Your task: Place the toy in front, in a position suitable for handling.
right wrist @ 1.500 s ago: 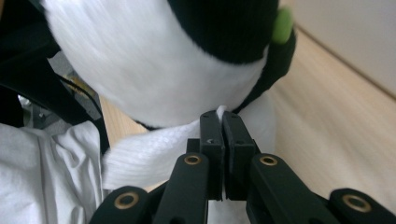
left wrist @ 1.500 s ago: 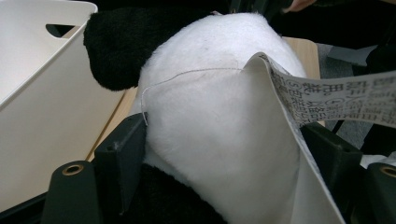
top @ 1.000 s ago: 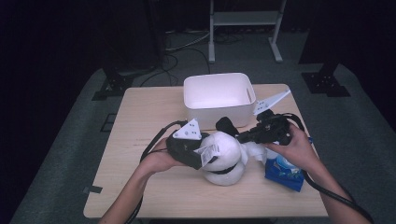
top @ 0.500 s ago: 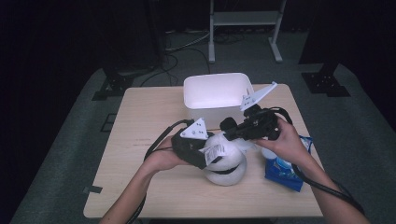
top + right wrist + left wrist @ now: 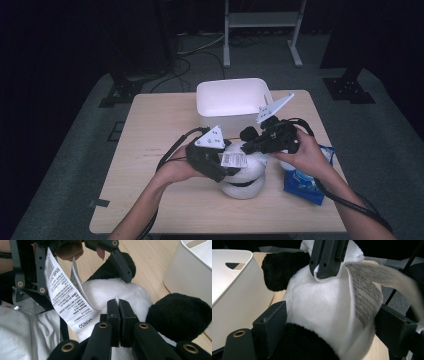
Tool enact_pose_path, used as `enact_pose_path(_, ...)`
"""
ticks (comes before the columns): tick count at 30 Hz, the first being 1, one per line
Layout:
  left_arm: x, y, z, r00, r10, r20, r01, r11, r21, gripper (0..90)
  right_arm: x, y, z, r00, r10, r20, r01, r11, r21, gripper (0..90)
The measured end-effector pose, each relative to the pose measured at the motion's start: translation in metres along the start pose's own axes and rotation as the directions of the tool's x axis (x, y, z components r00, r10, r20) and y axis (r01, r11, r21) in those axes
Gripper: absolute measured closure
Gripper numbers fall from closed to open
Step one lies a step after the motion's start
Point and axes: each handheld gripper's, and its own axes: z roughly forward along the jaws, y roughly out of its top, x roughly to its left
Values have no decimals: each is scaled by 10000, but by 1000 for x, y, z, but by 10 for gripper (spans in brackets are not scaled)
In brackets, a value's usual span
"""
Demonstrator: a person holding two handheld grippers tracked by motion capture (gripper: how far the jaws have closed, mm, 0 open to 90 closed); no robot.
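Black-and-white plush toy [image 5: 242,172], round and soft like a panda, resting on a pale wooden table [image 5: 160,130], just in front of a white plastic bin [image 5: 235,95] with cut-out handles. To the right of the toy, near the table's edge, a blue crinkly packet [image 5: 305,180].

Held in the person's left hand, the left gripper [image 5: 227,167], reaching in from the left with its black jaws spread wide on either side of the toy's body. Jaws just been opening, with the toy between them. Fur close against both pads in the left gripper view; impossible to tell whether pressed or merely touched.

Held in the person's right hand, the right gripper [image 5: 119,305], coming from the right and above. Jaws clamped tight on a thin fold of white fabric on top of the toy, right at the root of a long white printed label [image 5: 67,297]. Label standing up and curling away toward the left gripper's frame.

Apparent step, as a judgement: steadying the toy while tugging at the label or its seam.

Possible trouble from here:
- Thin fold slipping out of the right jaws under a hard pull, given so little fabric caught.
- Whole toy lifting or rolling with the pull, with the left jaws slackened and little weight to anchor it.
- Seam or label tearing unevenly if yanked sideways rather than straight.
- Bin nudged backward by the toy or the right hand, so close behind.
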Motion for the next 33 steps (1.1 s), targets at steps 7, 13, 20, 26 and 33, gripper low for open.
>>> enact_pose_path(7, -3, -1, -7, 10000, 79, -9, -80, 9992, -383, 156, 1, -8, -7, 9998, 140, 120, -141, 9999, 91, 876)
enact_pose_path(13, -1, -1, -19, 9995, -17, -311, 0, 9985, -539, 154, -4, -19, -16, 9983, 419, 414, -423, 9991, 84, 876)
enact_pose_path(20, 5, -14, -13, 9981, -467, -412, 459, 9987, -202, 129, -11, -32, -24, 9958, 676, 624, -673, 9977, -55, 876)
enact_pose_path(26, 9, -28, 6, 9937, -1123, 18, 1123, 9936, -146, 115, -14, -42, -29, 9935, 872, 731, -868, 9962, -82, 876)
enact_pose_path(33, 9, -34, 26, 9837, -1573, 867, 1644, 9829, -825, 264, -9, -38, -32, 9935, 722, 881, -693, 9970, -357, 876)
